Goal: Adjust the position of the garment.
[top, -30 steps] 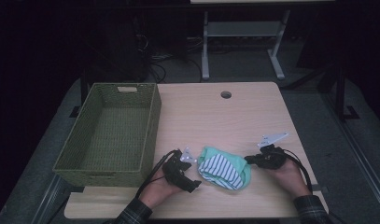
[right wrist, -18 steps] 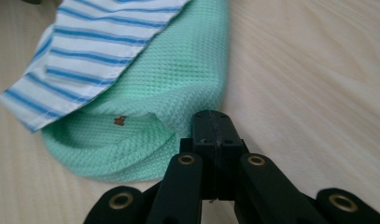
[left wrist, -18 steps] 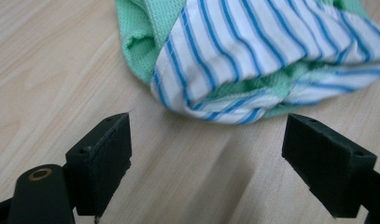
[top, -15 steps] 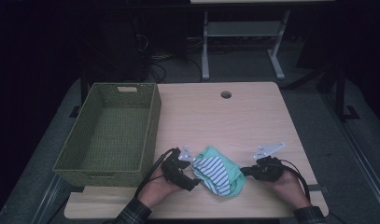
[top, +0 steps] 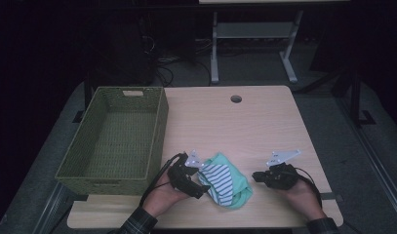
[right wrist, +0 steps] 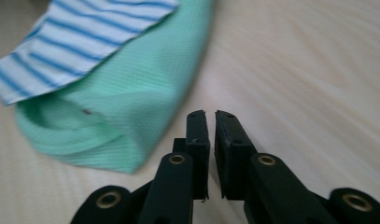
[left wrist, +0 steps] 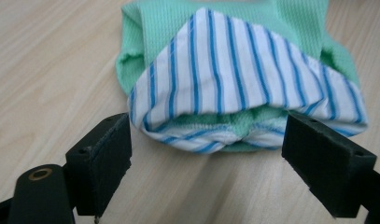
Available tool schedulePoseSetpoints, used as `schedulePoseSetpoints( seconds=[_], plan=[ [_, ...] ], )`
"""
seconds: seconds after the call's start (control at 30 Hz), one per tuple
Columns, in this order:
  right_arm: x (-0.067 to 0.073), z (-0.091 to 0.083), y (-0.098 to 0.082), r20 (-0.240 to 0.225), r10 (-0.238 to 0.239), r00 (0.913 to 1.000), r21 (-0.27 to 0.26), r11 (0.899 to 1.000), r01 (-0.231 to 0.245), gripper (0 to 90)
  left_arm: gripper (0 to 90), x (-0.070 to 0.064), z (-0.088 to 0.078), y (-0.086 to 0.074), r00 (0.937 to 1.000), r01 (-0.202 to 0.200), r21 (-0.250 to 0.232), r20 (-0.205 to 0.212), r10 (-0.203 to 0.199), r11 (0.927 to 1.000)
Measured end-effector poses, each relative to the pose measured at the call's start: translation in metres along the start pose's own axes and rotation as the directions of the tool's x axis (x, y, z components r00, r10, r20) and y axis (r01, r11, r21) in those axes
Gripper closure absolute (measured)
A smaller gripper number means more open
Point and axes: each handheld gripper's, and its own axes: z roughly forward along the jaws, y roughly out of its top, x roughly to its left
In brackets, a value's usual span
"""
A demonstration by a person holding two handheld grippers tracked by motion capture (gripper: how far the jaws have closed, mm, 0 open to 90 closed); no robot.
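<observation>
- The wooden table (top: 264, 126) in front of you is the biggest thing here; a round hole (top: 236, 99) sits near its far edge.
- The green woven basket (top: 159, 124) stands on the table's left side, open side up.
- The folded cloth (top: 225, 180), mint green with a white, blue-striped layer on top, lies flat on the table near your edge, between your two grippers and just right of the basket's near corner.
- Your left gripper (left wrist: 206, 154) sits at the cloth's left edge with its jaws spread wide; the striped fold lies at the mouth of the gap, and neither pad presses on it.
- Your right gripper (right wrist: 207, 135) is off the cloth on bare table to its right, just beside the green edge. Its jaws have just been opening, yet only a thin slit shows between them, and nothing is in it.
</observation>
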Motion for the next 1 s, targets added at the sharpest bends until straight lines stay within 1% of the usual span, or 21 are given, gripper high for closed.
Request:
schedulePoseSetpoints(
  seconds=[0.1,0.17,0.2,0.23,0.3,0.33,0.37,0.4,0.43,0.5,0.57,0.6,0.67,0.73,0.8,0.83,0.87,1.0],
  plan=[
    [-0.012,-0.005,-0.002,0.050,0.048,0.9976,-0.012,0.999,-0.047,73.0,15.2,0.000,-0.001,0.004,1.0000,-0.002,-0.005,0.008,0.002,1.0000],
    [-0.021,-0.008,-0.004,0.082,0.076,0.9937,-0.013,0.997,-0.075,67.7,15.2,-0.001,-0.001,0.007,0.9999,-0.010,-0.008,0.012,0.010,0.9999],
    [-0.026,-0.008,-0.006,0.101,0.094,0.9904,-0.015,0.996,-0.093,63.8,15.3,-0.001,-0.001,0.009,0.9998,-0.012,-0.009,0.015,0.012,0.9999],
    [-0.029,-0.009,-0.007,0.113,0.100,0.9885,-0.022,0.995,-0.098,61.0,15.2,-0.002,0.000,0.011,0.9997,-0.015,-0.010,0.020,0.015,0.9998],
    [-0.034,-0.011,-0.010,0.146,0.129,0.9808,-0.031,0.992,-0.126,54.6,15.2,-0.004,0.002,0.014,0.9994,-0.020,-0.010,0.030,0.020,0.9998],
    [-0.037,-0.011,-0.012,0.171,0.119,0.9781,-0.032,0.993,-0.115,50.0,15.2,-0.005,0.003,0.017,0.9991,-0.024,-0.009,0.036,0.024,0.9997],
    [-0.040,-0.011,-0.013,0.206,0.123,0.9708,-0.024,0.992,-0.121,46.9,15.1,-0.006,0.004,0.019,0.9990,-0.025,-0.011,0.038,0.025,0.9996],
    [-0.041,-0.012,-0.015,0.225,0.123,0.9666,-0.021,0.992,-0.121,44.6,15.1,-0.008,0.006,0.021,0.9987,-0.029,-0.015,0.042,0.030,0.9995],
    [-0.044,-0.012,-0.016,0.249,0.128,0.9599,-0.021,0.992,-0.127,41.4,15.1,-0.009,0.007,0.022,0.9984,-0.033,-0.011,0.045,0.034,0.9994],
    [-0.046,-0.013,-0.018,0.271,0.146,0.9515,-0.022,0.989,-0.145,37.4,14.9,-0.011,0.011,0.025,0.9976,-0.043,-0.002,0.055,0.043,0.9991],
    [-0.049,-0.013,-0.020,0.283,0.162,0.9454,-0.025,0.987,-0.161,34.7,14.7,-0.014,0.016,0.026,0.9969,-0.049,0.012,0.062,0.048,0.9987],
    [-0.050,-0.013,-0.021,0.287,0.168,0.9432,-0.024,0.986,-0.168,33.0,14.6,-0.015,0.018,0.025,0.9970,-0.042,0.013,0.065,0.041,0.9990],
    [-0.052,-0.012,-0.022,0.289,0.183,0.9398,-0.033,0.983,-0.181,30.1,14.4,-0.016,0.022,0.024,0.9963,-0.051,0.026,0.071,0.049,0.9984],
    [-0.054,-0.012,-0.023,0.295,0.189,0.9366,-0.039,0.982,-0.185,29.0,14.3,-0.017,0.026,0.023,0.9963,-0.048,0.039,0.073,0.045,0.9981],
    [-0.055,-0.011,-0.024,0.299,0.192,0.9348,-0.044,0.981,-0.188,26.2,14.2,-0.017,0.030,0.022,0.9960,-0.051,0.051,0.076,0.047,0.9974],
    [-0.055,-0.011,-0.024,0.298,0.192,0.9351,-0.046,0.981,-0.187,25.0,14.2,-0.017,0.032,0.021,0.9962,-0.045,0.052,0.076,0.041,0.9976],
    [-0.055,-0.011,-0.025,0.298,0.190,0.9356,-0.049,0.982,-0.183,23.8,14.2,-0.017,0.034,0.020,0.9957,-0.053,0.069,0.080,0.048,0.9962],
    [-0.054,-0.010,-0.026,0.301,0.190,0.9345,-0.053,0.982,-0.182,20.0,14.0,-0.017,0.042,0.015,0.9954,-0.063,0.101,0.078,0.055,0.9929]
  ],
)
